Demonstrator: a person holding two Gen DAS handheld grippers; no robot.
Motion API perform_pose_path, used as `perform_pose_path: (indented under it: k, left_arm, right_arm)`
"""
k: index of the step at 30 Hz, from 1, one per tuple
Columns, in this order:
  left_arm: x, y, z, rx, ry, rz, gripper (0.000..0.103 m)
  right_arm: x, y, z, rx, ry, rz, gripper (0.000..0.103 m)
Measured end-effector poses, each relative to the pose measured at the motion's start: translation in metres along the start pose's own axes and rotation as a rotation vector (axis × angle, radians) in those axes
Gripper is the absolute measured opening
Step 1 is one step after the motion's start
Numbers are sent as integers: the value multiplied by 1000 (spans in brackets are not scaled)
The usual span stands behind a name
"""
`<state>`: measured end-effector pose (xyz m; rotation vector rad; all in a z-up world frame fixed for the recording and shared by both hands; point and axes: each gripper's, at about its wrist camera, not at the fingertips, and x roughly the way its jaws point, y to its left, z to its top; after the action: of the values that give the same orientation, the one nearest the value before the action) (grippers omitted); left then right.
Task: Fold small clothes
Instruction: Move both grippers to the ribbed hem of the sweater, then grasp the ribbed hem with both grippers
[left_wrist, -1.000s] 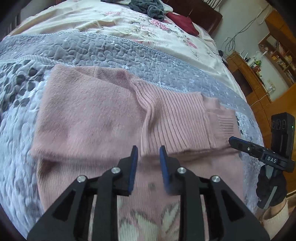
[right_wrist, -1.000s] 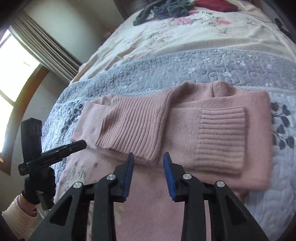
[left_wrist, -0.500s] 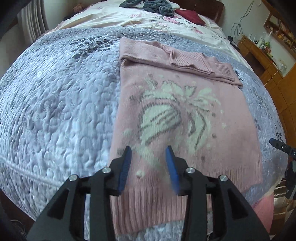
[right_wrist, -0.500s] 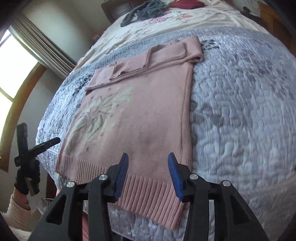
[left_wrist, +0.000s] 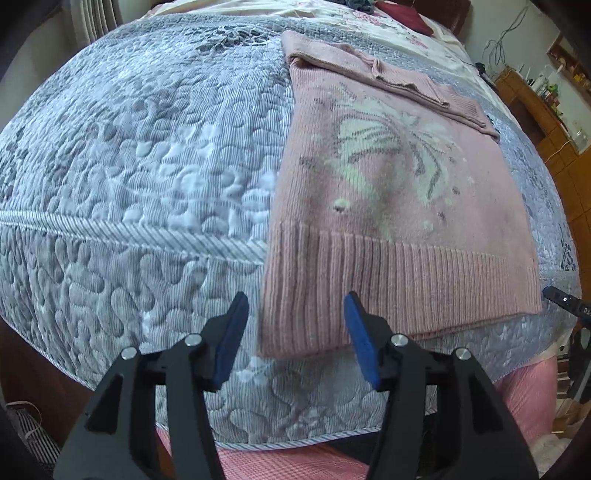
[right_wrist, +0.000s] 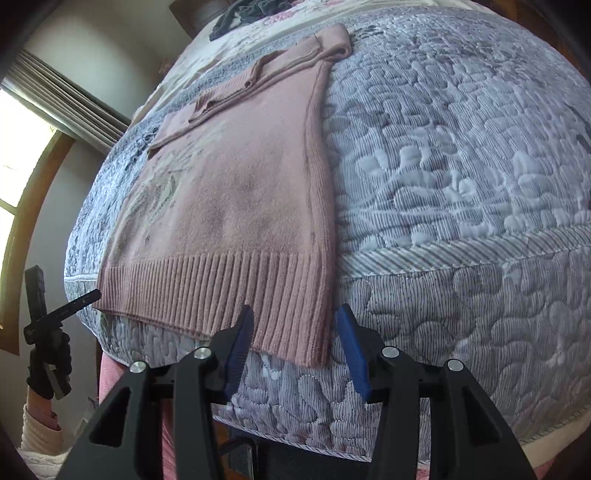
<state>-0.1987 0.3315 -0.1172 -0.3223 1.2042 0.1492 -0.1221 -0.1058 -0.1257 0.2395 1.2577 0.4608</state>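
A pink knitted sweater (left_wrist: 399, 192) with a cream leaf pattern lies flat on the grey quilt, sleeves folded across its far end. Its ribbed hem (left_wrist: 369, 280) hangs at the bed's near edge. My left gripper (left_wrist: 293, 328) is open, its blue pads either side of the hem's left corner, just short of it. In the right wrist view the same sweater (right_wrist: 236, 206) shows, and my right gripper (right_wrist: 293, 341) is open around the hem's right corner (right_wrist: 303, 332), not touching it. Each gripper appears at the other view's edge.
The grey quilted bedspread (left_wrist: 140, 177) covers the bed, with a pink sheet (left_wrist: 295, 461) below its edge. Dark clothes (right_wrist: 251, 11) and a red cloth (left_wrist: 406, 18) lie at the far end. Wooden furniture (left_wrist: 546, 110) stands right; a curtained window (right_wrist: 33, 122) is on the left.
Both grippers have drawn back from the folded sleeves to the sweater's hem at the bed's near edge, and both have opened wider.
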Motion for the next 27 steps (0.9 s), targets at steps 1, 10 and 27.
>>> perform_pose_path:
  k: [1,10,27]
  left_arm:
    - [2,2,-2,-5,8,-8,59]
    - [18,8,-5,-41,26,-54,65]
    - [16,6,-4,-72,60,-114,30]
  right_arm:
    - [3,-1,-2,1,5,-2,48]
    - [24,-2,-3,23,38,12,49]
    - [25,-8,-6,58,73,80,32]
